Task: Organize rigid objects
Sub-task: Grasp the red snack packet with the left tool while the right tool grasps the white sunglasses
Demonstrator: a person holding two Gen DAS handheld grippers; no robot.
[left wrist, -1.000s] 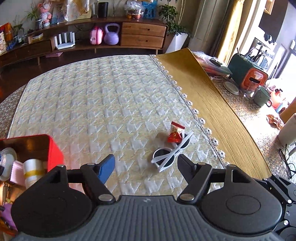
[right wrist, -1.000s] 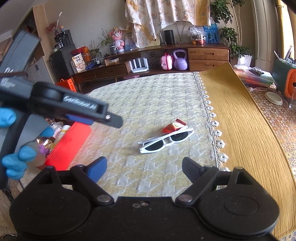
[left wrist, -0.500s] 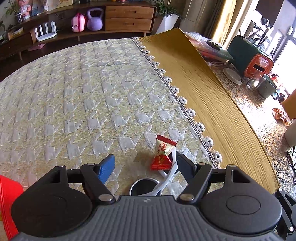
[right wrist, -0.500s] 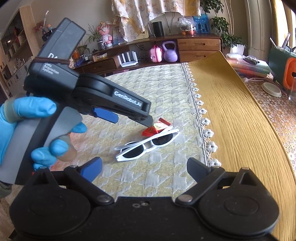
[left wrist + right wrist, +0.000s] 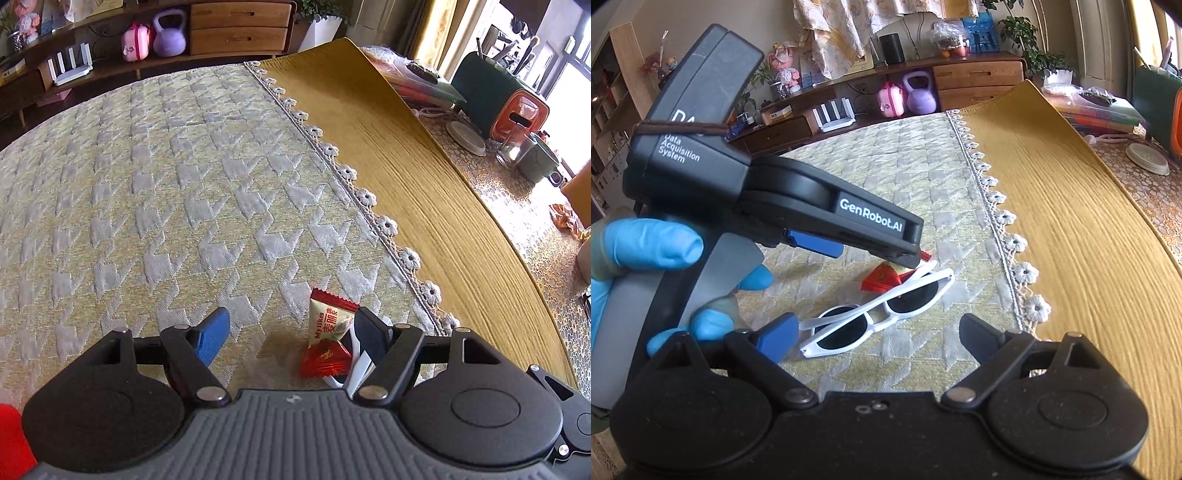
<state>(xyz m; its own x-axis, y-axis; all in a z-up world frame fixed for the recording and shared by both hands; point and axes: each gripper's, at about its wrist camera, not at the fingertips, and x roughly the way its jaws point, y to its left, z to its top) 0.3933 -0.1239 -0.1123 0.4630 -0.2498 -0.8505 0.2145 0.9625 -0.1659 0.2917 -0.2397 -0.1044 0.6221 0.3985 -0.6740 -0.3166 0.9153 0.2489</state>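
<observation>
White sunglasses (image 5: pixel 886 306) with dark lenses lie folded on the patterned tablecloth (image 5: pixel 905 166). A red and cream candy packet (image 5: pixel 327 334) lies against their far end; it also shows in the right wrist view (image 5: pixel 881 277). My left gripper (image 5: pixel 290 332) is open and low over the candy, which lies near its right finger; a white arm of the sunglasses (image 5: pixel 360 367) shows beside that finger. The left gripper's body (image 5: pixel 768 199) fills the left of the right wrist view. My right gripper (image 5: pixel 875 338) is open and empty, just in front of the sunglasses.
A red box corner (image 5: pixel 13 439) sits at the left edge. A mustard cloth (image 5: pixel 424 184) covers the table to the right of the lace trim. Beyond it stand a green and orange appliance (image 5: pixel 498 99), a lid and mugs. A low cabinet (image 5: pixel 923 85) runs behind.
My left gripper has moved forward and down over the candy and sunglasses, away from the red box. My right gripper has come closer to the sunglasses. Both stay open.
</observation>
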